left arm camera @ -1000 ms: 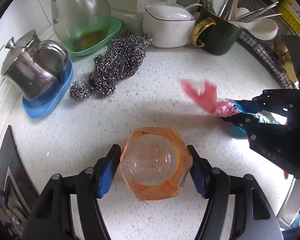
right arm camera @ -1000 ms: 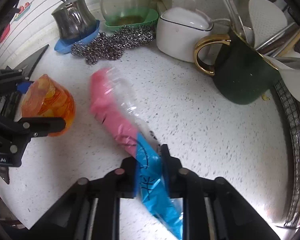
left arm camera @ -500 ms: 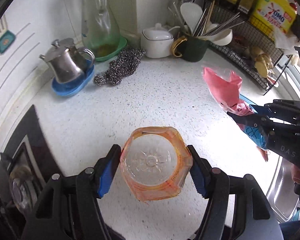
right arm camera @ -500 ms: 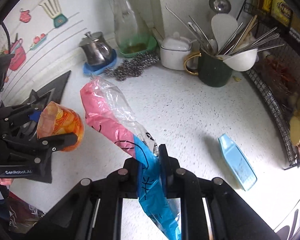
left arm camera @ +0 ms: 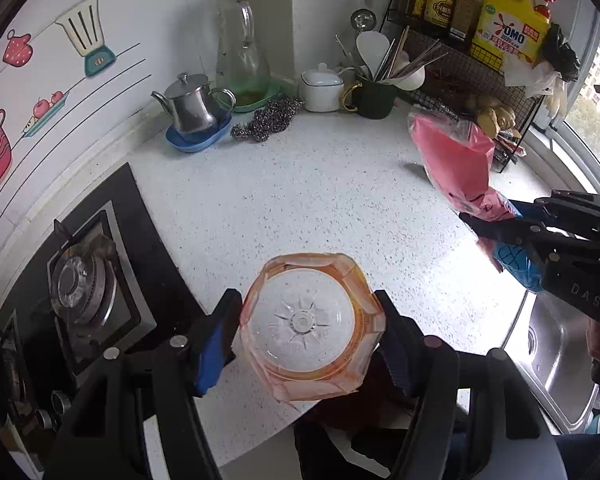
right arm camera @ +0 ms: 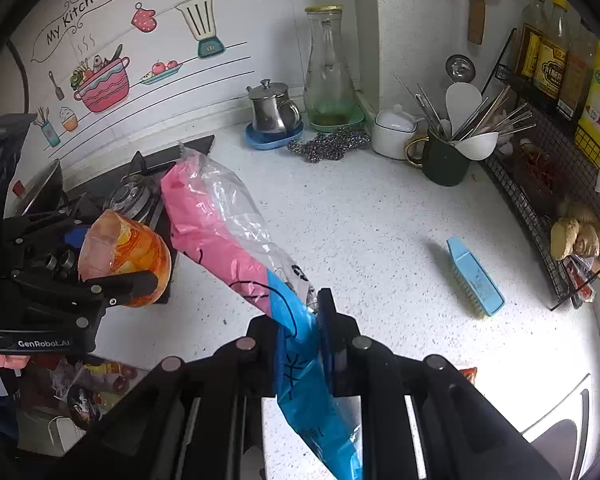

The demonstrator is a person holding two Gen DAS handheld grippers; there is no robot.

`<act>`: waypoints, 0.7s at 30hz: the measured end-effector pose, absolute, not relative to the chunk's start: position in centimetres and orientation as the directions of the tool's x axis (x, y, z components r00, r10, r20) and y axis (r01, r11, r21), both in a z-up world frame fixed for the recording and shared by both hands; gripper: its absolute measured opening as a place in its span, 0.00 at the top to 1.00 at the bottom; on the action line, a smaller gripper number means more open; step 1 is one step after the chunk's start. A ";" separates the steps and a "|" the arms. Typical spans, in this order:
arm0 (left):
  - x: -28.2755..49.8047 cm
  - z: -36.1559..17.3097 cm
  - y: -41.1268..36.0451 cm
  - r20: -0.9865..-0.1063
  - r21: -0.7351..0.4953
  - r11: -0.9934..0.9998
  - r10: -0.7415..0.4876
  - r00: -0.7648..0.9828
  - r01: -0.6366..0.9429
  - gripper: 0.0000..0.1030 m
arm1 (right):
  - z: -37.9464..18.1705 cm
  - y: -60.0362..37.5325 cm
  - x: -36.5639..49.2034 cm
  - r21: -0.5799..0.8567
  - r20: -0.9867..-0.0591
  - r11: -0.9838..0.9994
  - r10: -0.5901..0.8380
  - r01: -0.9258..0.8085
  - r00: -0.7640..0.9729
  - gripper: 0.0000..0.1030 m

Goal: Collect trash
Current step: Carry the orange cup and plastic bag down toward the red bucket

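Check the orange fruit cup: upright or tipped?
Tipped. The orange fruit cup shows its clear base to the left wrist camera, lying sideways between the left gripper's pads.

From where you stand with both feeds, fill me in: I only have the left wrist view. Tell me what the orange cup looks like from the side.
Observer: The orange cup is clamped sideways in the left gripper; a clear film covers its mouth, with yellow fruit pieces inside.
Operator: Report what is lying on the counter near the wire rack.
Observer: A blue scrub brush rests on the white counter, apart from the rack.
Operator: Tell me how the wrapper sits in the right gripper.
Observer: The right gripper is shut on the pink and blue wrapper at its blue section; the blue tail hangs below the fingers.
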State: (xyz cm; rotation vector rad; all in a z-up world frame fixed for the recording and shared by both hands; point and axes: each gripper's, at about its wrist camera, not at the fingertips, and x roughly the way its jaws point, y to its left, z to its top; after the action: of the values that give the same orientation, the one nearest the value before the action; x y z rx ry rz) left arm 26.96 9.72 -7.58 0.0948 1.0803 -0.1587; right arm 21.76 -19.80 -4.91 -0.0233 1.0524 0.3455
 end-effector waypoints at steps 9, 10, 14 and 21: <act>20.0 -7.7 11.0 -0.883 -0.018 0.976 -0.118 0.454 0.219 0.38 | -5.2 -16.2 15.9 0.149 -0.867 0.951 0.257 -0.270 0.427 0.87; 19.3 -7.8 11.3 -0.884 -0.019 0.975 -0.120 0.452 0.223 0.38 | -5.3 -15.7 15.1 0.152 -0.869 0.953 0.255 -0.261 0.424 0.87; 16.4 -8.4 12.7 -0.887 -0.027 0.969 -0.136 0.441 0.245 0.38 | -5.7 -13.8 12.7 0.154 -0.880 0.962 0.237 -0.226 0.412 0.87; 11.4 -10.4 14.8 -0.904 -0.047 0.958 -0.162 0.397 0.283 0.38 | -7.2 -10.4 8.0 0.162 -0.898 0.974 0.212 -0.158 0.386 0.87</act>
State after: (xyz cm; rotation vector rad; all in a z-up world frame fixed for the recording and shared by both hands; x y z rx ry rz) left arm 11.41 14.84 -10.43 0.1202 1.1291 -0.2822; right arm 7.96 -10.44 -7.21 0.0524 1.1503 0.2356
